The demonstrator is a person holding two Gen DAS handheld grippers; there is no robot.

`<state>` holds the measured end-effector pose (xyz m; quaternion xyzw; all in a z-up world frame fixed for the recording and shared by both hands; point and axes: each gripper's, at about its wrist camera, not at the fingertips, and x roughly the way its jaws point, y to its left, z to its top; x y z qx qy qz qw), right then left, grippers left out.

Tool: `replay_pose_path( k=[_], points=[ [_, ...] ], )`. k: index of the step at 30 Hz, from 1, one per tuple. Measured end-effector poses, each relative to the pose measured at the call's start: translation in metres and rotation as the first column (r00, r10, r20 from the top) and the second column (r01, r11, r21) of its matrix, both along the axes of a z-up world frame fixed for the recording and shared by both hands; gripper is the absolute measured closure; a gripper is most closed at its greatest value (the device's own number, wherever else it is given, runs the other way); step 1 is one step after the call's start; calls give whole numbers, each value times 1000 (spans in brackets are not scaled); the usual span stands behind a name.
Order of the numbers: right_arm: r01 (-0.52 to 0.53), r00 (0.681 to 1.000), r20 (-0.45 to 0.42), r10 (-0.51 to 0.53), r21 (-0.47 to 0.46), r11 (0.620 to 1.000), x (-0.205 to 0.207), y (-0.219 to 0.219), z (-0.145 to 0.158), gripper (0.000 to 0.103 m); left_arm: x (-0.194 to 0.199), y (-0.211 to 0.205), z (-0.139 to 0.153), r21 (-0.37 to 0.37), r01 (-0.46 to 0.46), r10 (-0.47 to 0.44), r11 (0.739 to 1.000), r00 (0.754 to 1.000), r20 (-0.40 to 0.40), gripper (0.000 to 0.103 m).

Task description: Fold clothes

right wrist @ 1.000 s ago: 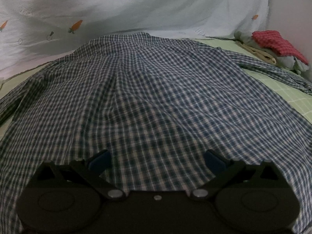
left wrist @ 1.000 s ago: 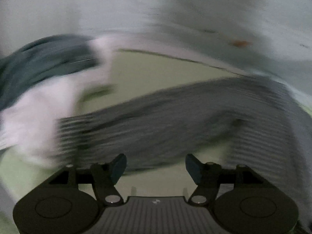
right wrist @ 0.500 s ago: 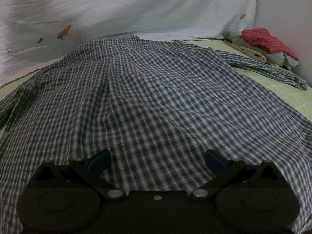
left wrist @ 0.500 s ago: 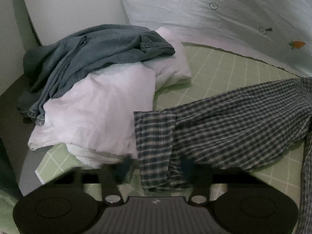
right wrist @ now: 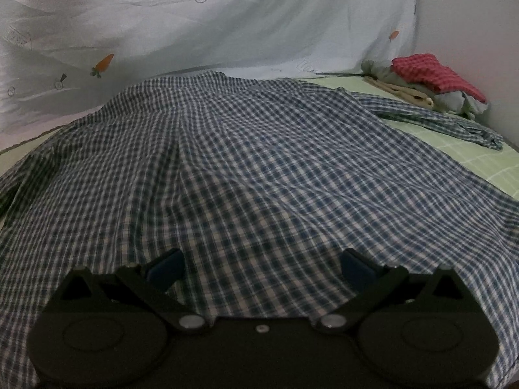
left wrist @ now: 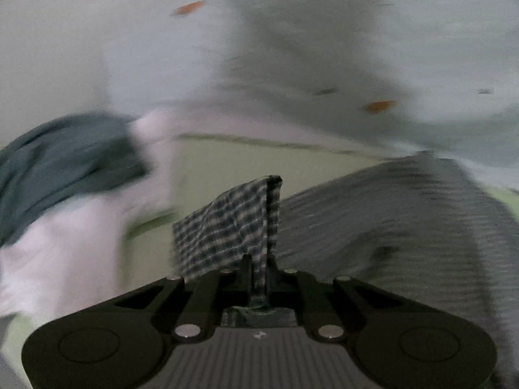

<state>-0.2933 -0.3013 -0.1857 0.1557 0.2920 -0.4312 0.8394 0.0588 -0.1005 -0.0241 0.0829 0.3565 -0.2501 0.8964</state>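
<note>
Left gripper (left wrist: 258, 270) pinched tight on cuff (left wrist: 227, 227) of left sleeve, lifted off bed (left wrist: 207, 162); surroundings blurred. Pile (left wrist: 65, 175) of jeans and white cloth at bed's left edge. Shirt (right wrist: 227, 175) spread back-up across bed's middle. Right gripper (right wrist: 259, 264) spread wide over hem, holding nothing. Folded stack (right wrist: 431, 77) at far right corner. Step, likely: sleeve fold. Next calls for carrying cuff inward across back, then release.

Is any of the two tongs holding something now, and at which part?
The left tongs are shut on the cuff end of the checked shirt's sleeve. The right tongs are open above the checked shirt and hold nothing.
</note>
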Motion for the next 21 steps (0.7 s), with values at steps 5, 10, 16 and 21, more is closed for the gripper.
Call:
replay_pose_path(
  k=[5,10,16,21],
  points=[
    [-4,1000,-5,5,13,1000,-1,-1,1,0,-34,-52,17,-141,249,-261,958,963,-68,89],
    [-24,999,-22,26,75,997,-5,-5,7,0,-61,-82,10,-98,353,-362,930,928,-90,32],
    [4,999,49,-11,153,988,-19,-7,14,0,-59,-91,-36,151,282,-245,947,943,-227,27],
    [-52,996,82,37,194,980,-9,-10,25,0,-45,-68,-67,252,204,-127,946,948,-292,25]
  ],
)
